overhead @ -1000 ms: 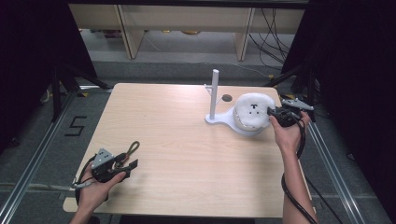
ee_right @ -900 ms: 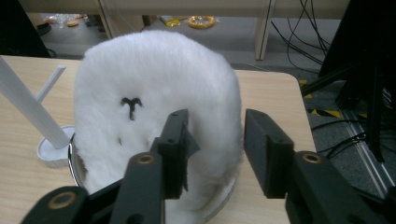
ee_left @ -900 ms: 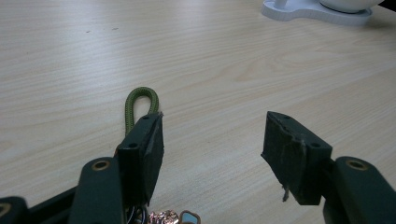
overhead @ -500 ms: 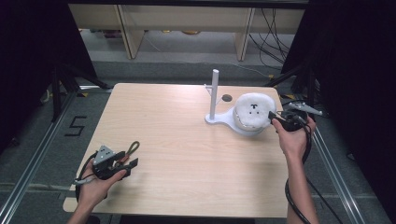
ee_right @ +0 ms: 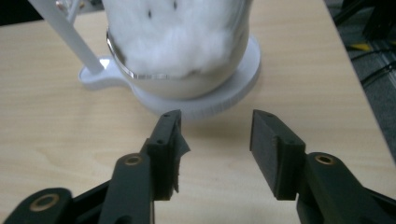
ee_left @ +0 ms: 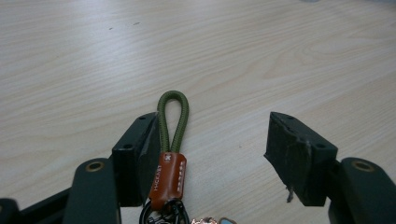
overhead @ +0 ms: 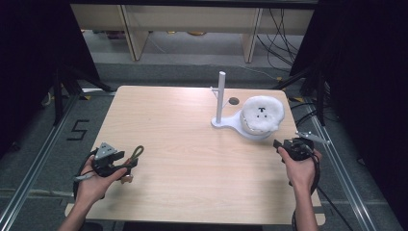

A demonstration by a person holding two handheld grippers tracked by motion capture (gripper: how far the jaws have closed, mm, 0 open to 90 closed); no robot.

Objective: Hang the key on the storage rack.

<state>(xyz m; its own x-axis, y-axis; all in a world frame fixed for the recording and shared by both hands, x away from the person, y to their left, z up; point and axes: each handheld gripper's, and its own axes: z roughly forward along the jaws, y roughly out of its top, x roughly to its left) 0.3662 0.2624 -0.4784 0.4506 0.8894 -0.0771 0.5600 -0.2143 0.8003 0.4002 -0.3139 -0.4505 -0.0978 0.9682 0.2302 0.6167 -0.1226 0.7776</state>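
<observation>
Left hand-held gripper (ee_left: 212, 154) is spread, the key strap (ee_left: 172, 140) lying on the bench (overhead: 192, 144) against its left jaw, pointing forward. The right hand-held gripper (ee_right: 215, 149), jaws just narrowing, empty, faces the plush (ee_right: 177, 37).

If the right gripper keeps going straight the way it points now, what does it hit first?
Most likely the round white base of the stand, just ahead of the open right gripper, then the fluffy white plush sitting on it. Nothing lies on the table between them, though depth is hard to judge.
</observation>
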